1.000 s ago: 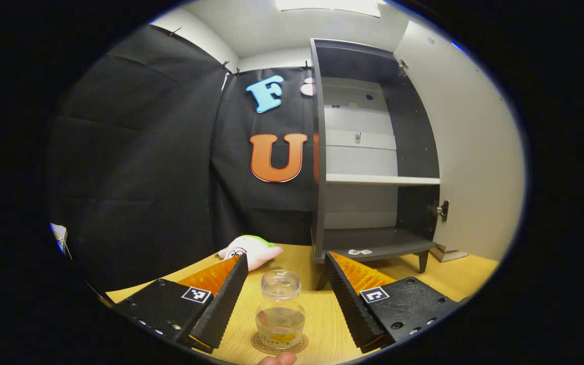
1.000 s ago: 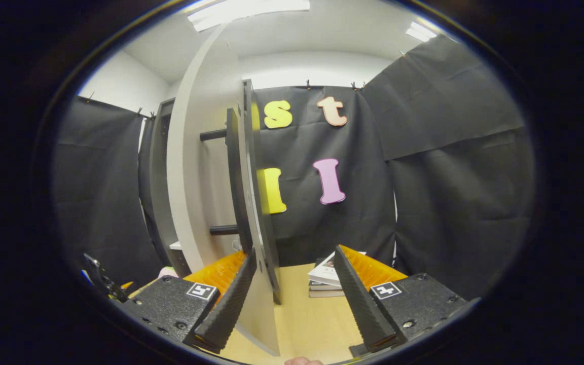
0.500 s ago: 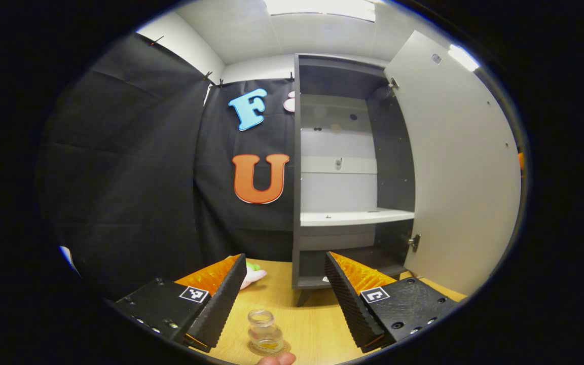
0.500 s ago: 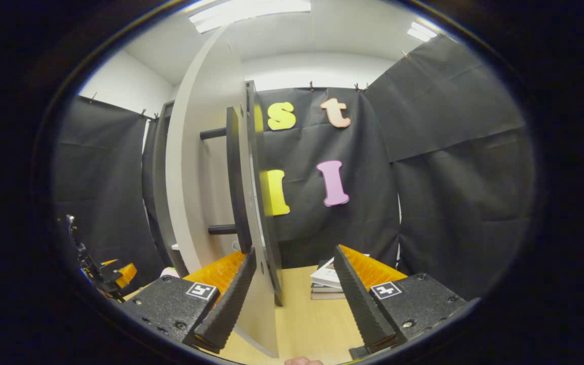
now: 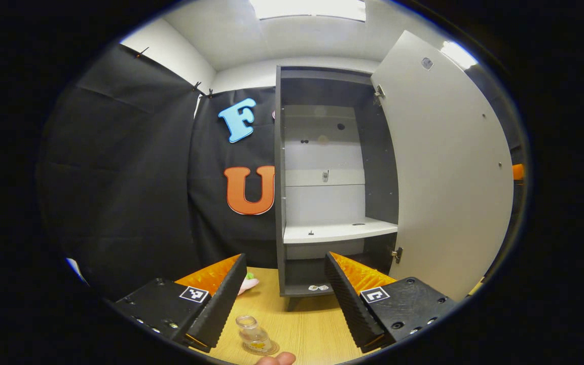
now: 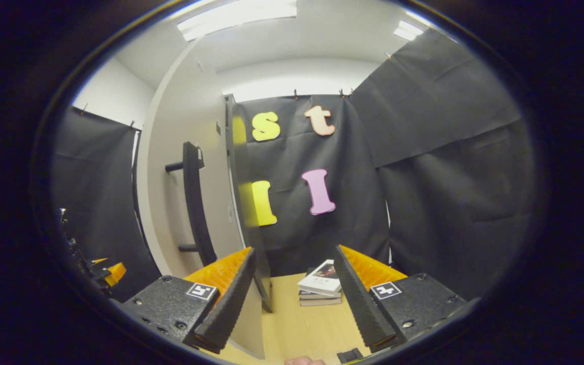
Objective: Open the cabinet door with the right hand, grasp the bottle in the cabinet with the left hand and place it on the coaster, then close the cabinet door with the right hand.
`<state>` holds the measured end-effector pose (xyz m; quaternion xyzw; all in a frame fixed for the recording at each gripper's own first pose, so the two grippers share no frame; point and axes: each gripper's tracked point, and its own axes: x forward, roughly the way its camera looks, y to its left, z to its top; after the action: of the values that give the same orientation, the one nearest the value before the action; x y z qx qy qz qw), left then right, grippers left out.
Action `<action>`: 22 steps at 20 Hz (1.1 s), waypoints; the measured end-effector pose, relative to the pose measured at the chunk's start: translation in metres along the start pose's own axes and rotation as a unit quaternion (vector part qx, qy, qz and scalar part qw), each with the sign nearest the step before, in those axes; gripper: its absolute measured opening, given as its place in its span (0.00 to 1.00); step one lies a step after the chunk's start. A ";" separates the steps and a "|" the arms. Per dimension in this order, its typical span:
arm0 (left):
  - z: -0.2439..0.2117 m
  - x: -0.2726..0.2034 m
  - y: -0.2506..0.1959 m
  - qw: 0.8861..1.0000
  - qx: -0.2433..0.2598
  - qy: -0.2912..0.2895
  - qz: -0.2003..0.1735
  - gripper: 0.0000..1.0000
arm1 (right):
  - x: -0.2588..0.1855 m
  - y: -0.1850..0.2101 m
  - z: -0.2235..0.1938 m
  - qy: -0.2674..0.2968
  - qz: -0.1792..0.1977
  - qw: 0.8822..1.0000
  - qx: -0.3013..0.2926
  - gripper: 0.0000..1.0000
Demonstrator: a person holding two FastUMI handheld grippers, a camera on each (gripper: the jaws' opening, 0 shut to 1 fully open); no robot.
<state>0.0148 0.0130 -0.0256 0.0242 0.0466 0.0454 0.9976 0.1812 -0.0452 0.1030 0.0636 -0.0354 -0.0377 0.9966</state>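
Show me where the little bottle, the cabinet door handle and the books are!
bottle (image 5: 252,334), left gripper view, its glass body.
door handle (image 6: 193,203), right gripper view, middle of the bar.
books (image 6: 321,278), right gripper view, top cover.

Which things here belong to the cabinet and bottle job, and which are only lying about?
Belong to the job:
- bottle, standing on the coaster
- cabinet, with its door open
- door handle
- left tongs and right tongs, both open

Lying about:
- plush toy on the table
- stack of books
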 end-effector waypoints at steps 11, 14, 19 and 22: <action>0.001 -0.014 -0.022 1.000 0.015 0.003 -0.025 0.92 | 0.022 0.040 0.036 -0.028 0.053 0.997 -0.048 0.92; -0.001 -0.015 -0.023 0.999 0.017 0.003 -0.028 0.92 | 0.021 0.041 0.035 -0.022 0.055 0.998 -0.036 0.92; -0.005 -0.015 -0.022 0.999 0.016 0.007 -0.029 0.92 | 0.021 0.041 0.036 -0.023 0.057 0.997 -0.043 0.92; -0.008 -0.015 -0.021 0.999 0.022 0.007 -0.030 0.92 | 0.020 0.046 0.037 -0.024 0.063 0.996 -0.057 0.92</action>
<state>0.0014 -0.0090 -0.0333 0.0443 0.0549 0.0147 0.9974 0.2018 -0.0056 0.1467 0.0035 -0.0615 0.0219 0.9979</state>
